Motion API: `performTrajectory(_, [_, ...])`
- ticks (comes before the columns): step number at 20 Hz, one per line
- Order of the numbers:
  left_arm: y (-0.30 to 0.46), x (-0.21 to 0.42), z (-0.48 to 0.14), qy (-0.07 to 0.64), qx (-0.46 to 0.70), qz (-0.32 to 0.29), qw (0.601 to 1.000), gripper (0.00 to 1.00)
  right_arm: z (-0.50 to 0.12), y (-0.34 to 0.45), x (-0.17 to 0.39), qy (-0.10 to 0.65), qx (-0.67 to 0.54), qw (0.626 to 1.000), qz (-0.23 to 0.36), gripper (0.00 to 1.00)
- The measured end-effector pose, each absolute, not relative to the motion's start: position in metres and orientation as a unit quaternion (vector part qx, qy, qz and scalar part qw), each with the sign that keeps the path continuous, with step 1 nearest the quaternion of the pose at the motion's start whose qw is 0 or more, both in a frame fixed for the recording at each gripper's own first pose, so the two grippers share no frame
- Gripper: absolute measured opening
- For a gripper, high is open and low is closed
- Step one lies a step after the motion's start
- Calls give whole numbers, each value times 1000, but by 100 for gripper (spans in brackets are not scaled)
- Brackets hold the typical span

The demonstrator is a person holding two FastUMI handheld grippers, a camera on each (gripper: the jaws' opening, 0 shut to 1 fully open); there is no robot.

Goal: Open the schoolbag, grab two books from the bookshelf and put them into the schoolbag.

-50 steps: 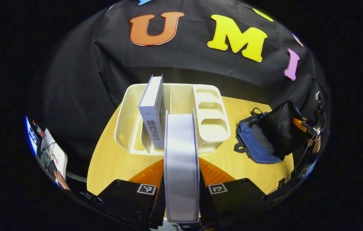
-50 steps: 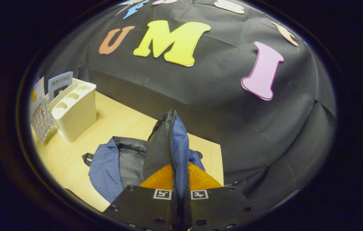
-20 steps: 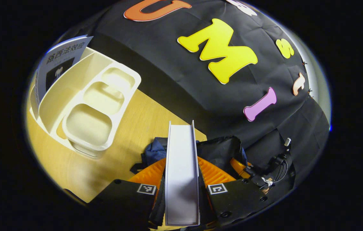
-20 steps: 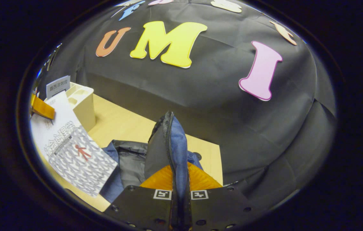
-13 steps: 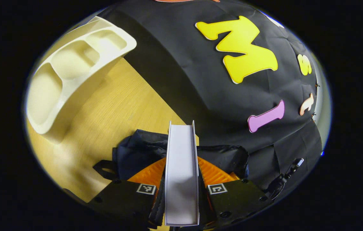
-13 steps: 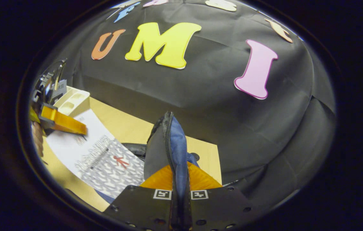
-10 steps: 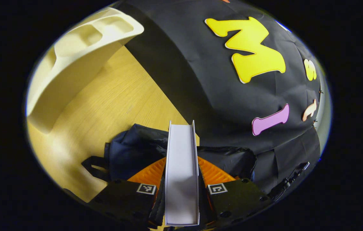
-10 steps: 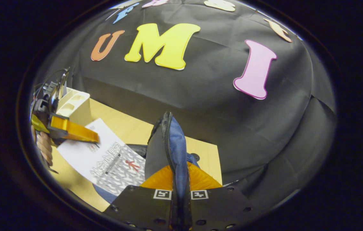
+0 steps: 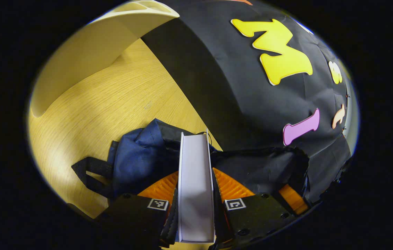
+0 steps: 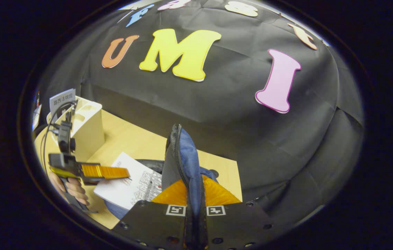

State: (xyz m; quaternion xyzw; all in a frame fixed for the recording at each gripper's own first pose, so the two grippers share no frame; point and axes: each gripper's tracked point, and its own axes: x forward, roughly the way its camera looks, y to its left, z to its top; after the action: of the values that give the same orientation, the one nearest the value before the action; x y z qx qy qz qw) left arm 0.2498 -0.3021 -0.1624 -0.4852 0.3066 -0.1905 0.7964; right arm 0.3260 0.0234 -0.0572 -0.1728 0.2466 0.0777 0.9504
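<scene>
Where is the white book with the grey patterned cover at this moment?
The white book with the grey patterned cover is clamped in the left gripper, its far end entering the blue and black schoolbag.

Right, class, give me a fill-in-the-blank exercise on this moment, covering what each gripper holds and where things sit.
1. The left gripper is shut on a ____, held edge-on between its fingers.
2. The right gripper pinches the zippered edge of the ____.
3. The cream bookshelf still has ____ book standing in it.
4. The schoolbag lies on a ____ table.

Missing words: book; schoolbag; one; wooden
</scene>
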Motion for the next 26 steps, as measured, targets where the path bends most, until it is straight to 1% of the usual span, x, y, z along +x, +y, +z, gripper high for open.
performTrajectory(4, [-326, 254, -170, 292, -484, -190, 802, 45, -47, 32, 324, 228, -174, 955, 79, 7])
performTrajectory(7, [-351, 256, -176, 291, -495, -187, 797, 46, -41, 35, 326, 217, -175, 957, 76, 7])
performTrajectory(10, [-369, 259, -179, 280, -497, -182, 801, 46, -41, 47, 327, 217, -173, 957, 83, 7])
performTrajectory(14, [-371, 261, -193, 262, -461, -158, 833, 47, -42, 52, 327, 214, -183, 956, 87, 7])
performTrajectory(16, [-367, 260, -205, 271, -425, -143, 852, 51, -45, 50, 329, 217, -196, 953, 83, 7])
performTrajectory(18, [-364, 260, -220, 302, -397, -133, 857, 58, -50, 47, 328, 222, -198, 951, 79, 7])
performTrajectory(19, [-363, 263, -217, 301, -398, -141, 855, 70, -52, 45, 329, 226, -196, 951, 78, 7])
performTrajectory(21, [-361, 259, -216, 315, -389, -155, 852, 72, -57, 42, 329, 232, -191, 951, 74, 7])
performTrajectory(22, [-358, 257, -217, 322, -375, -162, 854, 73, -58, 41, 330, 235, -190, 951, 72, 7])
performTrajectory(23, [-355, 254, -217, 329, -356, -168, 859, 76, -61, 38, 328, 239, -186, 951, 68, 7])
performTrajectory(26, [-338, 243, -217, 338, -312, -180, 869, 80, -66, 35, 327, 247, -177, 951, 62, 7])
